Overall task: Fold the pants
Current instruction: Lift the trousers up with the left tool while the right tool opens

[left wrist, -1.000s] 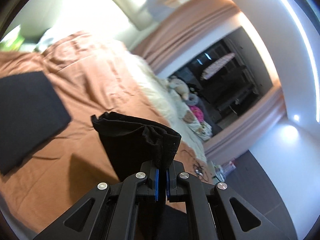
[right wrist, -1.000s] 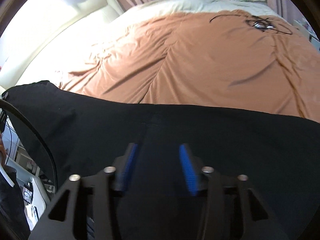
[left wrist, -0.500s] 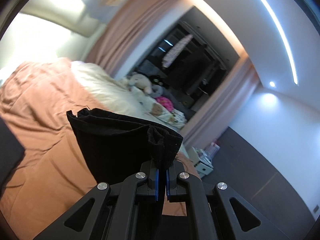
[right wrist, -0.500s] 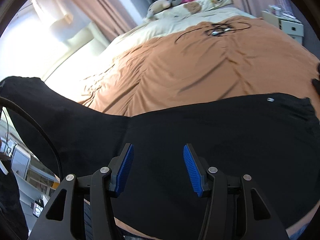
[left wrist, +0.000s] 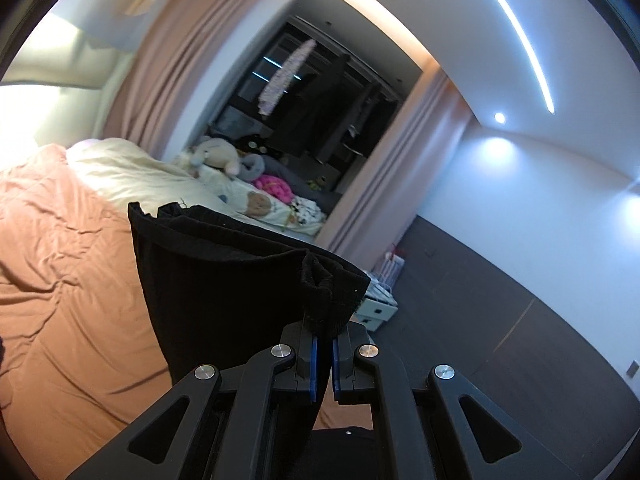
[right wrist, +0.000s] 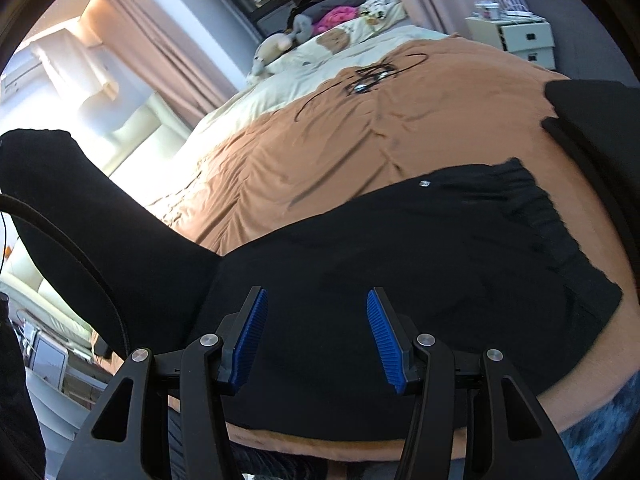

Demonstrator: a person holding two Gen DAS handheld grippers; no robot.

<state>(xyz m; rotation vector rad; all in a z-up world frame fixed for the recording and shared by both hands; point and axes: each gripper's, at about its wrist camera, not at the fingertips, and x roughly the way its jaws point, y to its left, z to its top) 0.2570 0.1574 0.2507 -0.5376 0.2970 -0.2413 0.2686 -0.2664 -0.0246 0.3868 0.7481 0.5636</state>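
Pants (right wrist: 400, 248) leg clamped in left hand-held gripper (left wrist: 323, 344) — hem hidden; right hand-held gripper (right wrist: 316, 340) wide.

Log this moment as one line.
left claw shut on pants hem, lifted | right claw open above pants | waistband on bed

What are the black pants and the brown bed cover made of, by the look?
Pants: soft matte knit, probably cotton jersey or fleece; the gathered elastic waistband and the fuzzy edge pinched in the left gripper suggest it. Bed cover: thin smooth woven fabric, cotton or microfibre, with fine creases and a faint sheen. The exact fibre cannot be told for either.
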